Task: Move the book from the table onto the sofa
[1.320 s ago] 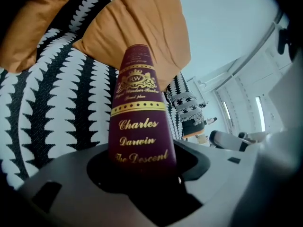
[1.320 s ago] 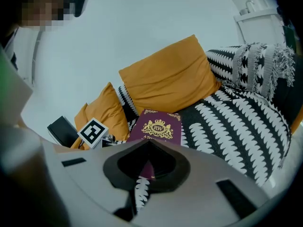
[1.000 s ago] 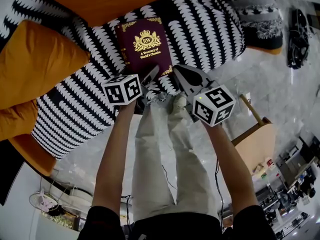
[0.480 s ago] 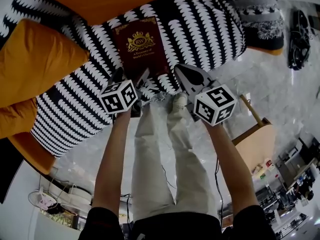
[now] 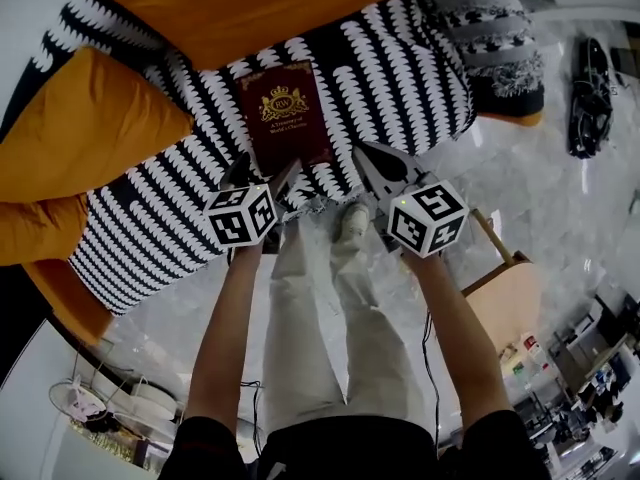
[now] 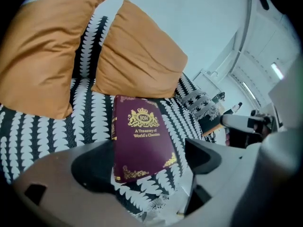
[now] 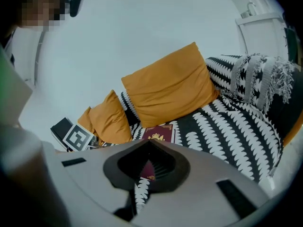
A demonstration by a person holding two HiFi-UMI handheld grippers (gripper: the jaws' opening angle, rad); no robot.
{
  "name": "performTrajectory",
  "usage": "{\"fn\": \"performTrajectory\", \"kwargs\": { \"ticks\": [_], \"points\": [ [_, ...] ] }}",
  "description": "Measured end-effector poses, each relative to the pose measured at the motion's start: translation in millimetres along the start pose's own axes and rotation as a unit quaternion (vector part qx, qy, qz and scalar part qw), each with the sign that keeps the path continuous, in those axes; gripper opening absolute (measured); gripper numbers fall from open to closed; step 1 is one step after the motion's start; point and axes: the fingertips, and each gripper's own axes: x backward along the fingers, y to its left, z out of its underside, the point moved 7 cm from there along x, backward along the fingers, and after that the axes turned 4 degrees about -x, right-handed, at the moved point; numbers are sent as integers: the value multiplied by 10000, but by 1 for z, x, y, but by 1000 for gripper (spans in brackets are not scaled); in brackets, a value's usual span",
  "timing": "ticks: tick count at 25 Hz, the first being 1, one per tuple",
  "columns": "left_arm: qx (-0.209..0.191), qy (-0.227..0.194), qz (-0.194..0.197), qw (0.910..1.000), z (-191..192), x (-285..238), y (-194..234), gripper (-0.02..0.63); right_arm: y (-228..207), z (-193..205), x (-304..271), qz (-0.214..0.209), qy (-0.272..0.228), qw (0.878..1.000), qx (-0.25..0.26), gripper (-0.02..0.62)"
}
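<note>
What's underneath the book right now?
The book lies flat on the sofa's black-and-white cover. Nothing else shows beneath it; the patch it covers is hidden.

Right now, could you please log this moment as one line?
book: on sofa | left claw: just opened, not gripping book | right claw: shut, empty

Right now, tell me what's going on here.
A person holds a claw in each hand at the front edge of the black-and-white sofa. The maroon book lies flat on it, near the orange cushions. On the left claw the jaws have just been opening; they stand apart with the book's near end between them, untouched. The right claw is shut and empty.
</note>
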Motion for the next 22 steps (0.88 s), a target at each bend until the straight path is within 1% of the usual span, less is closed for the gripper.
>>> {"fn": "performTrajectory", "kwargs": {
  "ticks": [3, 8, 9, 11, 13, 16, 18, 20, 22],
  "points": [
    [-117, -100, 103, 9998, -16, 23, -21, 477, 16, -10, 17, -80, 57, 9999, 35, 17],
    [-479, -514, 227, 9973, -52, 62, -62, 460, 45, -27, 41, -271, 221, 9987, 381, 17],
    [-561, -609, 228, 9963, -60, 69, -69, 437, 49, -34, 46, -311, 198, 9982, 466, 17],
    [-676, -788, 229, 9943, -73, 85, -85, 341, 57, -47, 56, -357, 131, 9976, 587, 17],
    [-732, -899, 320, 9927, -81, 106, -105, 259, 66, -58, 72, -375, 97, 9974, 612, 17],
    [-820, -1114, 448, 9894, -93, 142, -138, 178, 83, -80, 99, -432, 36, 9958, 803, 17],
    [-876, -1285, 422, 9869, -102, 161, -157, 121, 94, -96, 116, -503, -53, 9939, 978, 17],
    [-910, -1402, 403, 9851, -110, 178, -174, 63, 101, -111, 134, -542, -155, 9929, 1050, 17],
    [-979, -1500, 440, 9828, -118, 194, -189, 37, 106, -125, 153, -546, -281, 9925, 1060, 17]
  ]
}}
